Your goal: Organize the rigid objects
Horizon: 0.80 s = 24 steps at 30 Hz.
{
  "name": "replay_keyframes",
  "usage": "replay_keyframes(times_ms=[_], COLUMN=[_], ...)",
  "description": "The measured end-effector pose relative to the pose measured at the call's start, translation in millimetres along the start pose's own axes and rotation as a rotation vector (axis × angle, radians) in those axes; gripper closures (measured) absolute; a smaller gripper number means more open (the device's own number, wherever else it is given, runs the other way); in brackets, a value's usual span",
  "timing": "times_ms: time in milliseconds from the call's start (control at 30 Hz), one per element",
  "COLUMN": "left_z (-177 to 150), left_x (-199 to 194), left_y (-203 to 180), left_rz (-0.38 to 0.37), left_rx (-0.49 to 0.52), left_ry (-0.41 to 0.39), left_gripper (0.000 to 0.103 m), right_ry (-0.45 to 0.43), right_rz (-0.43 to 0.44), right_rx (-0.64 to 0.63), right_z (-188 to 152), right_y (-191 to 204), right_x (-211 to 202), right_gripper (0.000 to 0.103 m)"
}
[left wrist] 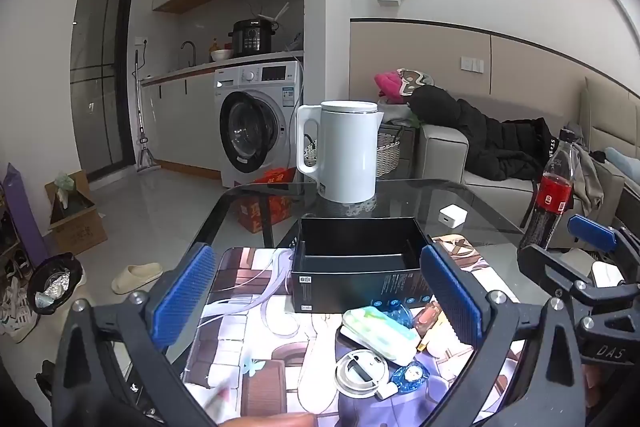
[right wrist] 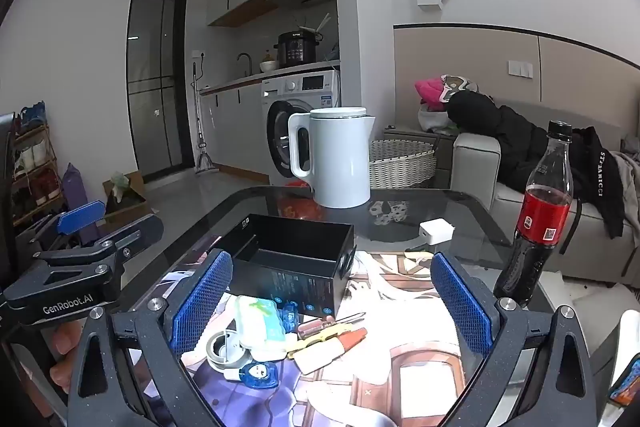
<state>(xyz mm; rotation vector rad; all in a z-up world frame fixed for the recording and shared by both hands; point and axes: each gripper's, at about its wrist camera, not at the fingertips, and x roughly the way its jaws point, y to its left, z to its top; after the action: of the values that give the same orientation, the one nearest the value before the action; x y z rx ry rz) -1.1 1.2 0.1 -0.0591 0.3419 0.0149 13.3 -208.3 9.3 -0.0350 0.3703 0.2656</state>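
Observation:
An open black box (left wrist: 356, 259) (right wrist: 292, 263) sits on a printed mat on the glass table. In front of it lies a pile of small items: a white-green case (left wrist: 380, 333) (right wrist: 258, 323), a white round lid (left wrist: 360, 373) (right wrist: 224, 349), a blue round tag (left wrist: 410, 377) (right wrist: 260, 373), and pens and a screwdriver (right wrist: 340, 325). My left gripper (left wrist: 316, 303) is open and empty above the pile. My right gripper (right wrist: 332, 307) is open and empty above the same items, to the right of the left one.
A white kettle (left wrist: 346, 151) (right wrist: 336, 157) stands behind the box. A cola bottle (left wrist: 554, 191) (right wrist: 540, 219) stands at the right. A white charger (left wrist: 452, 215) (right wrist: 436, 231) lies on the glass. A sofa with clothes is right, a washing machine is behind.

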Motion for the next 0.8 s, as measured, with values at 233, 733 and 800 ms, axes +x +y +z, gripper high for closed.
replay_keyframes(times_ms=[233, 733, 800], left_z=[1.0, 0.2, 1.0], left_x=[2.9, -1.1, -1.5], left_y=[-0.5, -5.7, -5.8], left_rz=[-0.019, -0.034, -0.035], left_rx=[0.027, 0.039, 0.039], left_ry=[0.021, 0.012, 0.013], left_gripper=[0.0, 0.0, 0.0], right_ry=[0.007, 0.012, 0.012], right_rz=[-0.008, -0.001, -0.003], right_rx=[-0.016, -0.012, -0.01], right_z=[-0.4, -0.9, -0.7], right_y=[1.3, 0.6, 0.8], right_x=[1.5, 2.4, 1.6], right_gripper=[0.002, 0.002, 0.002])
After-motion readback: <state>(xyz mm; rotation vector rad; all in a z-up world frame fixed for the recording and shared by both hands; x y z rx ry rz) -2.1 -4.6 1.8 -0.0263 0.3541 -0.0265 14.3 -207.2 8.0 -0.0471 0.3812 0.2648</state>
